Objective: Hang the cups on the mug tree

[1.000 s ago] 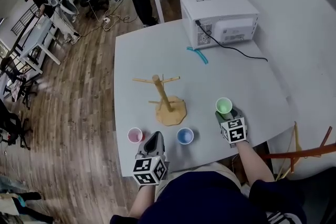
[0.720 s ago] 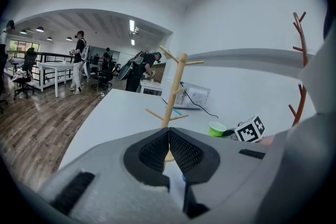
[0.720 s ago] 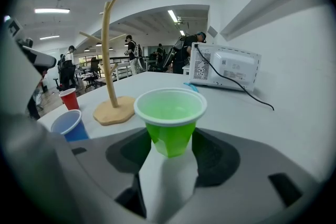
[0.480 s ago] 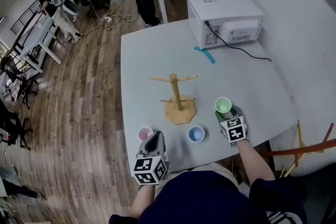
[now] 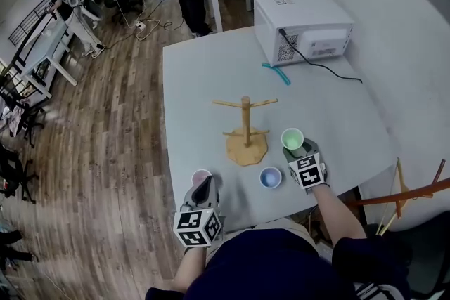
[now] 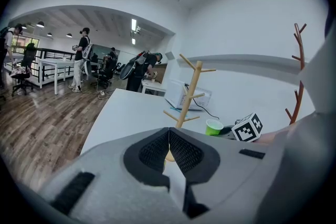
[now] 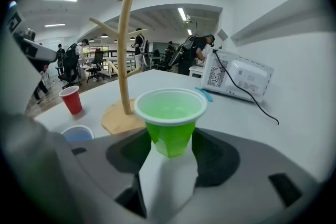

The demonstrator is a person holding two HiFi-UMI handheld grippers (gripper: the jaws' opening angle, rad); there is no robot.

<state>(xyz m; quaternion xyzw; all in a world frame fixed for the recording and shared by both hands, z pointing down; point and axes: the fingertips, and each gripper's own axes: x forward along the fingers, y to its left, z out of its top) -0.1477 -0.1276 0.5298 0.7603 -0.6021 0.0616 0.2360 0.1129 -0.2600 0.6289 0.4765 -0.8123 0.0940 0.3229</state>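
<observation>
Green cup (image 7: 169,113), clamped in right claw (image 7: 169,145)

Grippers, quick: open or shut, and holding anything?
Left gripper: shut, nothing in it.
Right gripper: shut on the green plastic cup.

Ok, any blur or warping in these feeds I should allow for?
Head view: sharp, but fisheye curves the white table's edges. Left gripper view: wooden mug tree clear, its own grey fingers slightly soft. Right gripper view: green plastic cup crisp, tree trunk bowed.

Bright even ceiling light, soft shadows, strong fisheye edge distortion.
</observation>
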